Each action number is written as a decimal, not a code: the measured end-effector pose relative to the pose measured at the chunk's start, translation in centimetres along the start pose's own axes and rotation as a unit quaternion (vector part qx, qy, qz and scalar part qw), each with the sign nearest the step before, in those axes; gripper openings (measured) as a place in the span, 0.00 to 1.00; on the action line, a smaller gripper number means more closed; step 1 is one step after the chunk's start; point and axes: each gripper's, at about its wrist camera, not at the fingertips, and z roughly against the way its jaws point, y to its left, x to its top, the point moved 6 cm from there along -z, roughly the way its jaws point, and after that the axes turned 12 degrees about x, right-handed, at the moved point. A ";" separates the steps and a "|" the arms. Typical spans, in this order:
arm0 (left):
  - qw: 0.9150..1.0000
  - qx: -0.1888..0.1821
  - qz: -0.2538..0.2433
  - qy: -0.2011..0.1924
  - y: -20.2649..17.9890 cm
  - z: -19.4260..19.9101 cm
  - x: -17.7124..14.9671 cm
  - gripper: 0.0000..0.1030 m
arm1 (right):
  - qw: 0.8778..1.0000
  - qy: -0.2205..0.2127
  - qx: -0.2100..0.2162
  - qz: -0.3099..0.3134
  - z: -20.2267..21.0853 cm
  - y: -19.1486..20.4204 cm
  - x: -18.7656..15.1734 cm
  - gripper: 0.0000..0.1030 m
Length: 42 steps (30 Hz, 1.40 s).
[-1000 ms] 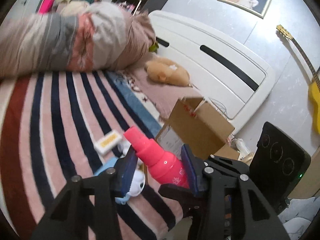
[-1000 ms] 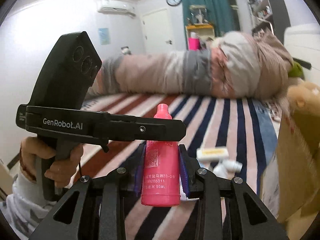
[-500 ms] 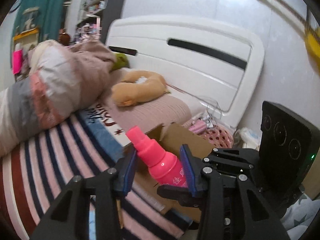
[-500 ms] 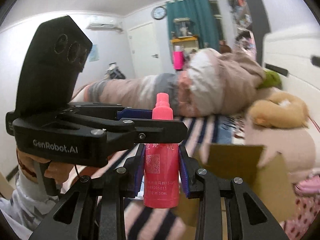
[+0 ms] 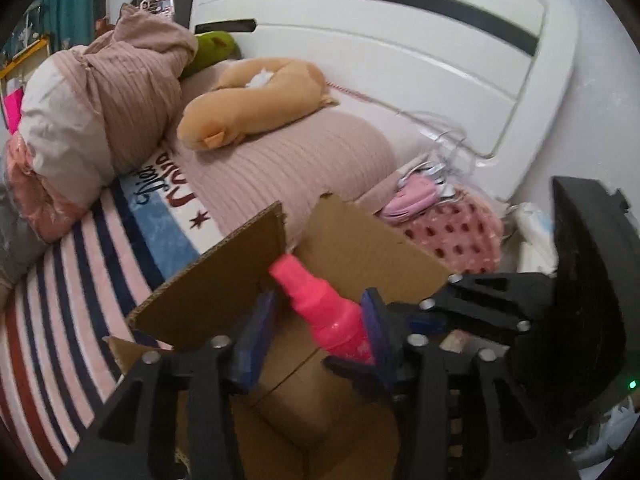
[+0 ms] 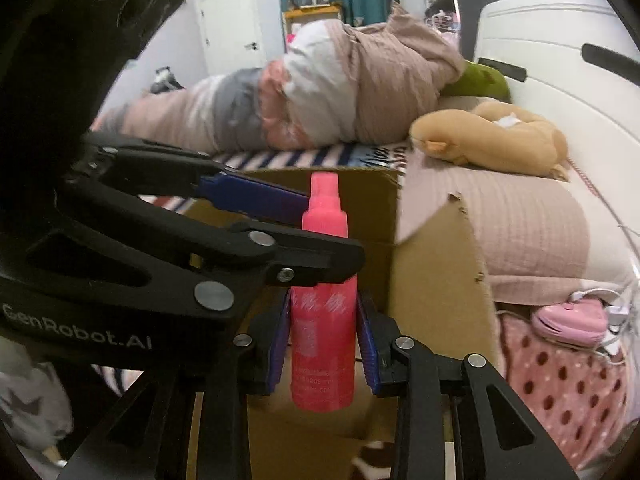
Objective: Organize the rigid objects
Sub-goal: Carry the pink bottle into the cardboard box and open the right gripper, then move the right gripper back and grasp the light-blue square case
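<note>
Pink spray bottle (image 6: 323,312) is hanging right over the open cardboard box (image 6: 436,264), upright in the right wrist view. The right gripper (image 6: 323,344) has its blue pads clamped on the bottle's lower body. The left gripper (image 5: 316,328) comes in from the side around the bottle's upper part, and its jaws are opening; the left pad sits clear of the bottle, the right one is right up against it. The box sits on a striped bedspread (image 5: 60,280), next to a ribbed pink pillow (image 5: 288,168) with a tan plush toy (image 5: 248,100) on it.
</note>
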 end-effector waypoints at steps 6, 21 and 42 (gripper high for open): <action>1.000 0.022 0.011 -0.019 1.5 1.6 -0.3 0.67 | 1.000 0.001 -0.015 0.014 0.1 -0.1 0.2 0.43; 0.974 0.171 0.136 -0.059 19.2 11.6 -14.0 0.81 | 0.974 -0.022 0.199 0.101 -2.8 18.2 1.6 0.52; 0.958 0.159 0.233 -0.051 29.7 6.3 -25.3 0.81 | 0.972 0.212 0.062 0.083 -23.0 19.6 -1.5 0.60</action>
